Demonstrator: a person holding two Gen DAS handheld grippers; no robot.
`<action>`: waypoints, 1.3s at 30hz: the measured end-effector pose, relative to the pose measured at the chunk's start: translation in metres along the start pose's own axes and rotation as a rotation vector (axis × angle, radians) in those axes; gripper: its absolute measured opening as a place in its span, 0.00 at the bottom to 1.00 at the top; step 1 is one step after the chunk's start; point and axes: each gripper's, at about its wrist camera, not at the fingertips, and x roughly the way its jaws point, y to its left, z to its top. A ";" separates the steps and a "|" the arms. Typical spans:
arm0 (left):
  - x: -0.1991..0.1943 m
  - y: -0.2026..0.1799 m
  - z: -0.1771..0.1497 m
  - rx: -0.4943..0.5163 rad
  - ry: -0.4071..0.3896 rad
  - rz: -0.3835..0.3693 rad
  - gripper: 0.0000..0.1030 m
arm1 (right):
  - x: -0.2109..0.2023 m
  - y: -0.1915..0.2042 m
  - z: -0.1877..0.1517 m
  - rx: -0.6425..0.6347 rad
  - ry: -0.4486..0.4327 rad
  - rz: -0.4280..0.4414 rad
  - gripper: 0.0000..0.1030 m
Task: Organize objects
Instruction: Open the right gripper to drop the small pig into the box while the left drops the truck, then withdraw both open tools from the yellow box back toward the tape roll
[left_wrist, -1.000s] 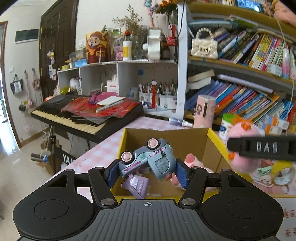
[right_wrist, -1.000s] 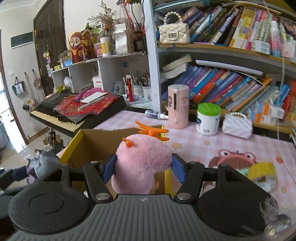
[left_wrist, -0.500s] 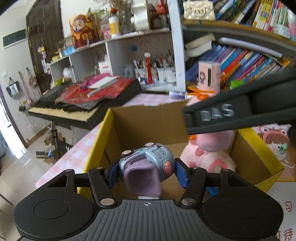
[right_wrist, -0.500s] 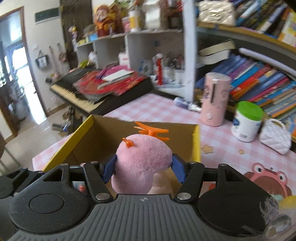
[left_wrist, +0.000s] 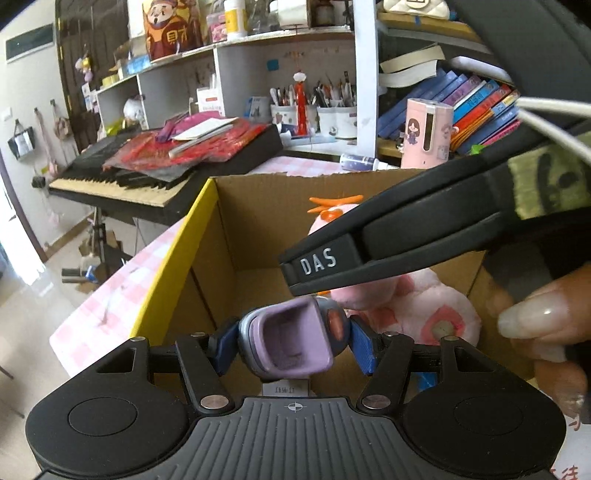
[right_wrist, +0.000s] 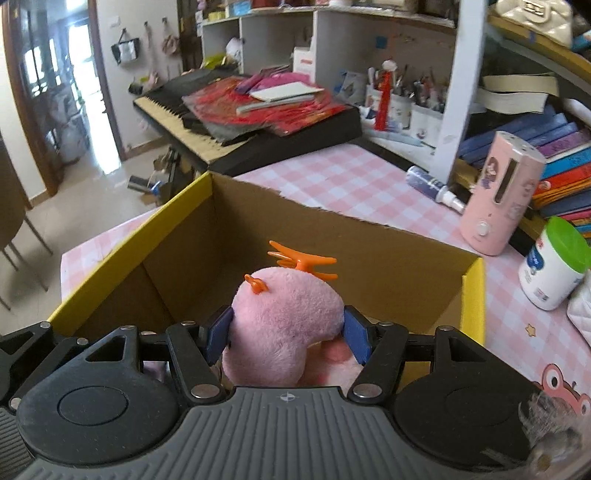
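Note:
My left gripper (left_wrist: 291, 341) is shut on a grey-blue and purple toy truck (left_wrist: 291, 339), held inside the mouth of a cardboard box (left_wrist: 207, 221) with yellow outer sides. My right gripper (right_wrist: 286, 332) is shut on a pink plush toy (right_wrist: 284, 317) with orange antlers, over the same box (right_wrist: 369, 236). In the left wrist view the right gripper's black body crosses above the truck, and the plush toy (left_wrist: 334, 216) shows behind it. Another pink plush (left_wrist: 424, 310) lies in the box. A hand (left_wrist: 543, 325) shows at the right.
The box stands on a pink checked tablecloth (right_wrist: 332, 177). Beside it are a pink cylinder (right_wrist: 502, 192), a white jar with a green lid (right_wrist: 554, 273) and a small spray bottle (right_wrist: 432, 186). A keyboard (right_wrist: 207, 122) piled with red papers and bookshelves stand behind.
Both grippers have moved forward and down over the box, still gripping their toys. The right gripper has swung left and now crosses above the truck. The truck has tipped, purple end toward the camera.

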 end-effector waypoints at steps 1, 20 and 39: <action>0.000 0.000 0.000 -0.002 0.000 0.002 0.61 | 0.003 0.002 0.001 -0.015 0.007 -0.001 0.60; -0.043 0.010 0.000 -0.047 -0.126 -0.013 0.85 | -0.044 -0.002 -0.004 0.080 -0.077 -0.008 0.76; -0.097 0.041 -0.033 -0.122 -0.185 0.062 0.94 | -0.140 0.034 -0.073 0.186 -0.301 -0.373 0.91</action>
